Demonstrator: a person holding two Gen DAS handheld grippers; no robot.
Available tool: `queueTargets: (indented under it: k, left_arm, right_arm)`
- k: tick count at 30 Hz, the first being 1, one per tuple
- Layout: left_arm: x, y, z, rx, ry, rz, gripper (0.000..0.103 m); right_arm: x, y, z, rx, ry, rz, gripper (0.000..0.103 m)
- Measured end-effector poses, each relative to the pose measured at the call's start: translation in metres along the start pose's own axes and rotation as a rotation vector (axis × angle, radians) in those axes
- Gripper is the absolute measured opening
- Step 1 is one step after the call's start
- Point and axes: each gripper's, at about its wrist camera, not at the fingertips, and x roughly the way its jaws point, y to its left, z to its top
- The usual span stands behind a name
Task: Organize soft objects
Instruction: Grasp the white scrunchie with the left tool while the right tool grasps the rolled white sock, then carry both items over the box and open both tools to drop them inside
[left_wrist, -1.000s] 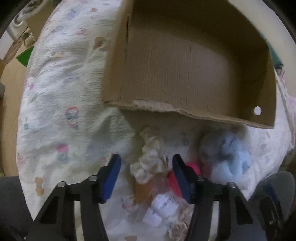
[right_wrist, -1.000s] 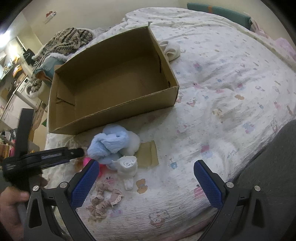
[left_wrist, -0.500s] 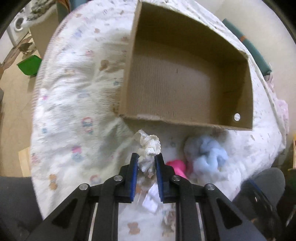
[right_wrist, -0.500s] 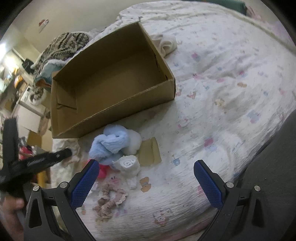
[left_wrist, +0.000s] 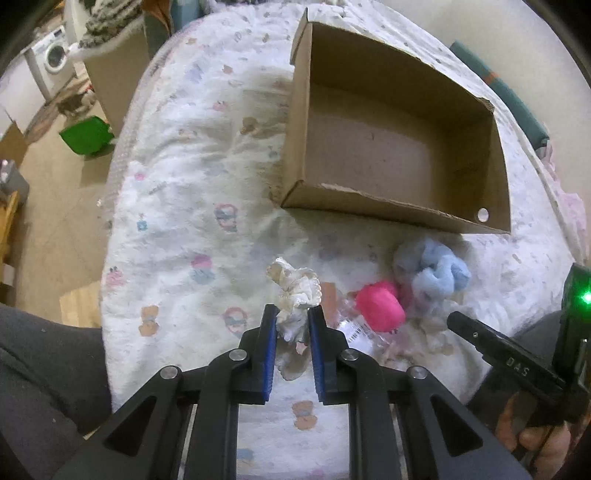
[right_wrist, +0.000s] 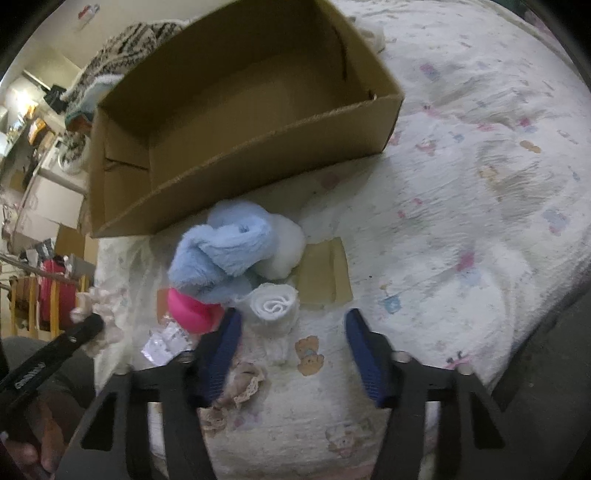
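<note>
My left gripper (left_wrist: 291, 317) is shut on a cream frilly scrunchie (left_wrist: 295, 291) and holds it just above the bed. An open, empty cardboard box (left_wrist: 391, 147) lies beyond it on the patterned bedspread (left_wrist: 177, 206). A fluffy blue sock bundle (left_wrist: 432, 277) and a pink ball (left_wrist: 380, 304) lie to the right. My right gripper (right_wrist: 291, 325) is open, its fingers either side of a rolled white cloth (right_wrist: 275, 304), below the blue bundle (right_wrist: 225, 247) and the pink ball (right_wrist: 192, 306). A beige lace scrunchie (right_wrist: 240, 384) lies under its left finger.
A clear plastic packet with a barcode label (left_wrist: 354, 328) lies by the pink ball. A flat cardboard piece (right_wrist: 325, 273) lies right of the white roll. The bed edge drops to the floor at left, with a green bin (left_wrist: 86, 134) and a washing machine (left_wrist: 51, 61).
My left gripper closed on the cream scrunchie and lifted it back from the pile. My right gripper moved down and forward to the rolled white cloth, and its fingers narrowed.
</note>
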Motion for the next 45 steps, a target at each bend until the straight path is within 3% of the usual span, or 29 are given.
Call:
queueTargets:
  k: [5, 7, 23, 34, 45]
  left_arm:
    - [0.002, -0.009, 0.003, 0.023, -0.020, 0.010, 0.015]
    - [0.002, -0.011, 0.003, 0.030, -0.027, 0.009, 0.015]
    - [-0.018, -0.017, 0.013, 0.051, -0.120, 0.032, 0.015]
    - [-0.027, -0.028, 0.039, 0.082, -0.164, 0.029, 0.015]
    - [-0.029, -0.049, 0.091, 0.096, -0.203, 0.041, 0.015]
  right_arm:
    - [0.006, 0.002, 0.002, -0.011, 0.004, 0.035, 0.015]
    - [0.000, 0.004, 0.001, -0.018, -0.024, 0.043, 0.012]
    - [-0.077, 0.003, 0.011, -0.032, -0.242, 0.107, 0.012]
    - [-0.099, 0.013, 0.045, -0.039, -0.305, 0.135, 0.012]
    - [-0.098, 0.028, 0.087, -0.078, -0.336, 0.133, 0.012]
